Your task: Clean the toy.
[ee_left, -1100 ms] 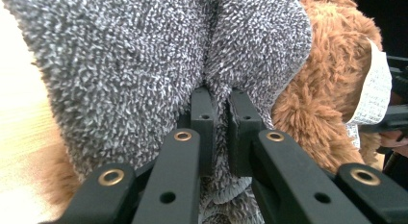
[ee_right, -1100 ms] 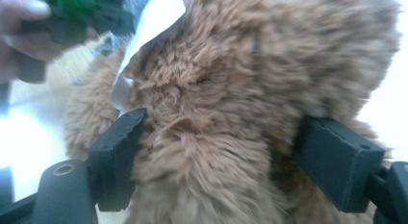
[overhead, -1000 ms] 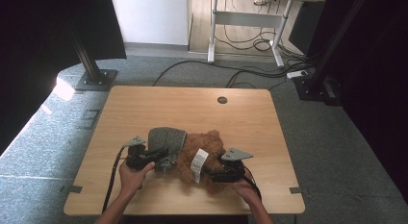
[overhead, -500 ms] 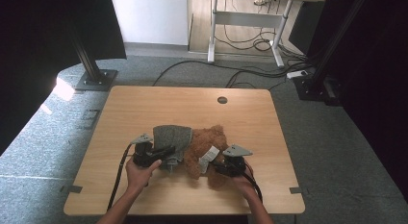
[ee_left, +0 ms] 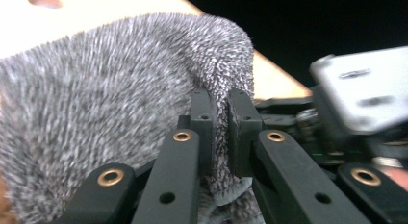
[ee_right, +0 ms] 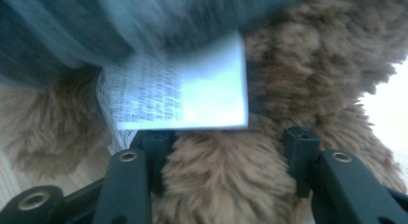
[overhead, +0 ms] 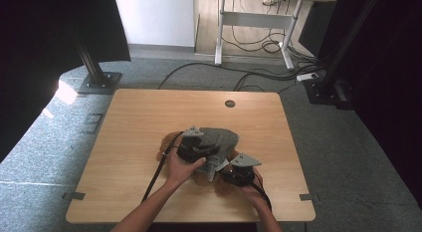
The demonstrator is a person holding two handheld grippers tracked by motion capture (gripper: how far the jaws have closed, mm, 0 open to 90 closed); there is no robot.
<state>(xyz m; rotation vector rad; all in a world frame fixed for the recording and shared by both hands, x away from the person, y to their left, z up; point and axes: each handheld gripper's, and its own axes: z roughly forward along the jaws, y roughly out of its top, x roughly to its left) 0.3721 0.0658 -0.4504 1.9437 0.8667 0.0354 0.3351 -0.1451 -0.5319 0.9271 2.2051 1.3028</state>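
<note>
A brown plush toy [overhead: 166, 142] lies at the middle front of the wooden table [overhead: 144, 112], partly covered by a grey knitted garment [overhead: 221, 137]. My left gripper [overhead: 211, 157] sits over the toy. In the left gripper view it [ee_left: 221, 123] is shut on a fold of the grey garment [ee_left: 96, 113]. My right gripper [overhead: 233, 173] is at the toy's near right side. In the right gripper view its jaws [ee_right: 226, 142] stand fairly wide and press on a thick furry limb [ee_right: 226, 185]. A white sewn-in label [ee_right: 192, 89] hangs just above them.
A round hole [overhead: 229, 103] sits near the table's far edge. On the floor beyond are cables [overhead: 259, 77], a desk frame [overhead: 219, 38] and black stand bases [overhead: 97, 82] at both sides. Bare tabletop lies left and far.
My left gripper has moved right across the toy, drawing the grey garment with it. The right gripper has stayed almost in place at the toy's near right side.
</note>
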